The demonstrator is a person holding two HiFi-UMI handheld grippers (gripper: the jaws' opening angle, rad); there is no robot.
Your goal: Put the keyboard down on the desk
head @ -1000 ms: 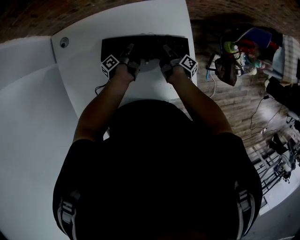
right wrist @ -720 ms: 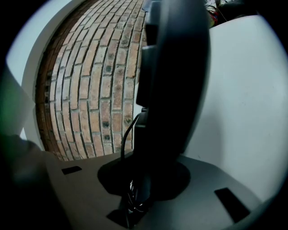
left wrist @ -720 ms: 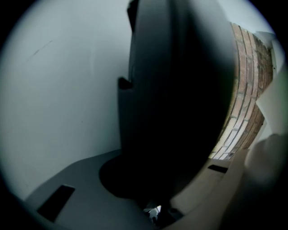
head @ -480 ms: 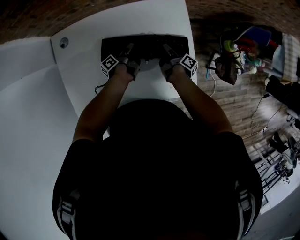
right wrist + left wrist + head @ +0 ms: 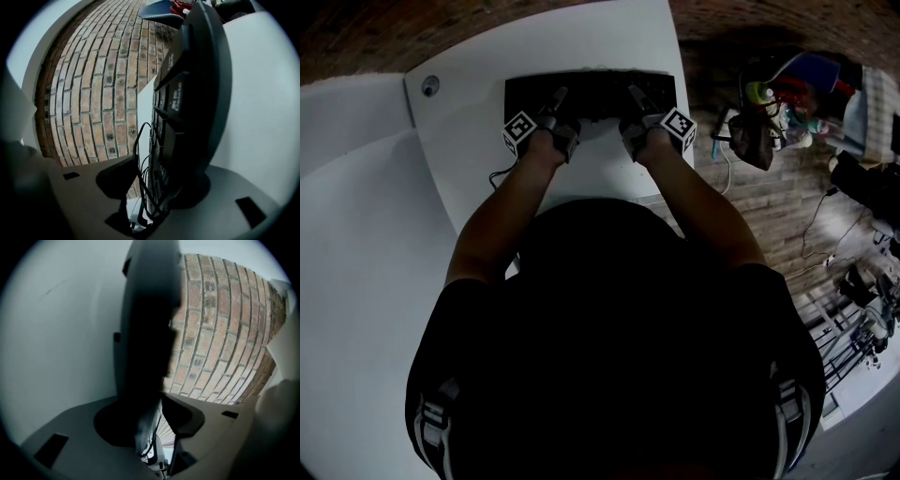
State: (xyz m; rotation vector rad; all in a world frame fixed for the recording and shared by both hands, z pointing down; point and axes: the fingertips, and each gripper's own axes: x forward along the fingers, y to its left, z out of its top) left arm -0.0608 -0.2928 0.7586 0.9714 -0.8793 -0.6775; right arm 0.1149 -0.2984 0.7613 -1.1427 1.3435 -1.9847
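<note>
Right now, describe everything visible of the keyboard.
The keyboard is a black, plastic-looking slab with rows of dark keys bearing pale legends and a thin black cable looped beside them. It lies flat on the white desk, near the far edge. Its near side sits between the jaws of the left gripper and right gripper, which are opening; a gap shows beside it in each.

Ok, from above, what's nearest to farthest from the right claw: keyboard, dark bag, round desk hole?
1. keyboard: between the opening jaws of the right claw.
2. dark bag: off the desk, to the right.
3. round desk hole: far left desk corner.
</note>
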